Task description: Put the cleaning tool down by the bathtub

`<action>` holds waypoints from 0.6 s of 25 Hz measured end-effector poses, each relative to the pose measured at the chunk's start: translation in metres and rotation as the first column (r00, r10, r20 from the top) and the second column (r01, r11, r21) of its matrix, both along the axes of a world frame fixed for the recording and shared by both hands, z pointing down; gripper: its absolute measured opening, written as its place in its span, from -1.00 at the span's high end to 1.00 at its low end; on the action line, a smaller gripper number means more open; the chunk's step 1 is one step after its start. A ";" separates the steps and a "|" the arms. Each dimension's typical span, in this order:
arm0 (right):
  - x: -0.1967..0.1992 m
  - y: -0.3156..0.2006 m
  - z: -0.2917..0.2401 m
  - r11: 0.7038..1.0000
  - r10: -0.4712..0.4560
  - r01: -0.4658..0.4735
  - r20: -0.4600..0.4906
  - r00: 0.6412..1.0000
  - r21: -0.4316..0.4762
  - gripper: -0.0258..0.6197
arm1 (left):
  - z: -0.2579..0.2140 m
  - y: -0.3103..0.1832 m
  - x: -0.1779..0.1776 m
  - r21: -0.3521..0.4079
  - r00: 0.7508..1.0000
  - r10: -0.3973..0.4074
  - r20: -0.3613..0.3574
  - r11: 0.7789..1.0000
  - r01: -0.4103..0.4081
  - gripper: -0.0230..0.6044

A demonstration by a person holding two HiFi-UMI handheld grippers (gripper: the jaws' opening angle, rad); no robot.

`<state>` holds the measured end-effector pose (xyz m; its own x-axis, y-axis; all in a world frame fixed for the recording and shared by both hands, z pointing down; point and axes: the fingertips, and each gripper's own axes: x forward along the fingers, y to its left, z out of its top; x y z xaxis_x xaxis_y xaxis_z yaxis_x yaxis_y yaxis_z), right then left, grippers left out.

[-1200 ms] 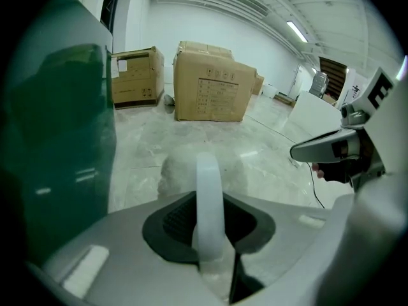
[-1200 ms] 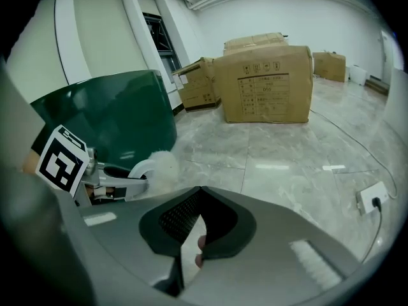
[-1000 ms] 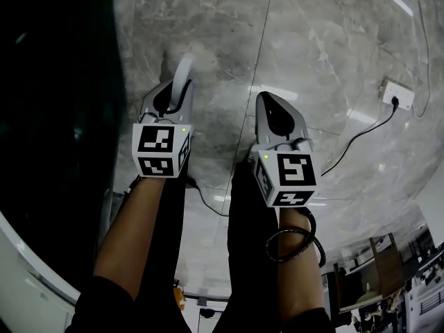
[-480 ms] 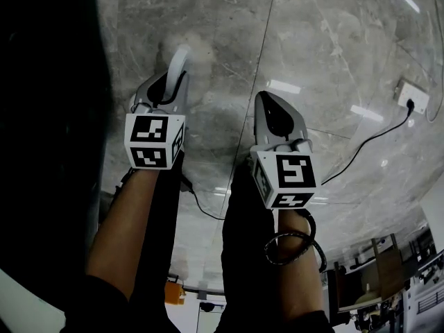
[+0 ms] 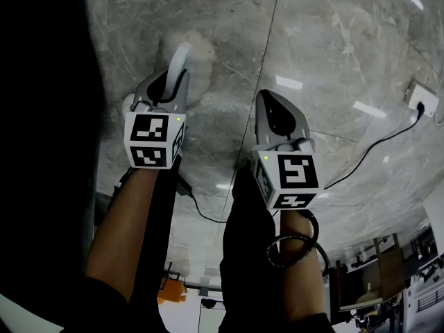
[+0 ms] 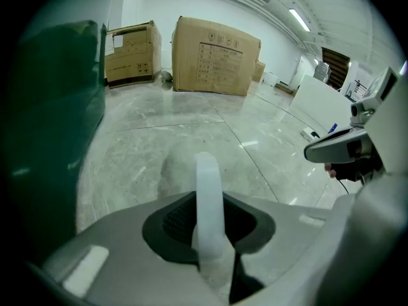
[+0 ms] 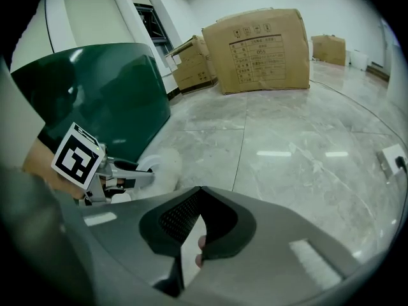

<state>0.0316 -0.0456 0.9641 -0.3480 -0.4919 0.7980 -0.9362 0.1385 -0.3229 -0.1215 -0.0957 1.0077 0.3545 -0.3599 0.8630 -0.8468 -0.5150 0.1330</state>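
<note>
Checking containers first: dark green bathtub (image 7: pixel 105 85) fills the 9 o'clock side of the head view, and its inside is not visible from any camera. Two cardboard boxes (image 6: pixel 215 56) sit on the floor (image 5: pixel 333 40) at 12 o'clock in the left gripper view. The big one is closed, and I can't make out the smaller one's top or contents.

Cleaning tool (image 5: pixel 180 60): slim, whitish, translucent curved handle ending in a pale fluffy head. The head is down at floor level just beside the tub wall, at 12 o'clock from the left gripper (image 5: pixel 166 92). Can't confirm it actually touches the tile. Left gripper is clamped on the handle, which runs up between its jaws.

Right gripper (image 5: pixel 276 113) is at 3 o'clock of the left one, jaws pressed together with nothing between them.

Wall socket (image 5: pixel 423 100) with a black cable (image 5: pixel 374 143) sits at the 3 o'clock edge of the head view.

Versus 1 s ago: left gripper and tool have crept slightly toward 12 o'clock in the head view, and the socket has slid further toward the 3 o'clock edge. Both grips are unchanged.
</note>
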 end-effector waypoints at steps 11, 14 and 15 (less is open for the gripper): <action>0.005 0.005 0.019 0.999 0.028 -0.028 0.003 1.000 -0.023 0.85 | 0.020 0.001 -0.001 0.007 1.000 -0.002 0.006 1.000 0.002 0.65; 0.004 0.006 0.020 1.000 0.011 -0.011 0.001 1.000 -0.026 0.85 | 0.021 0.001 0.002 0.011 1.000 0.007 0.009 1.000 -0.007 0.65; 0.003 0.007 0.020 1.000 0.008 -0.008 0.001 1.000 -0.027 0.85 | 0.022 0.001 0.002 0.011 1.000 0.012 0.010 1.000 -0.012 0.65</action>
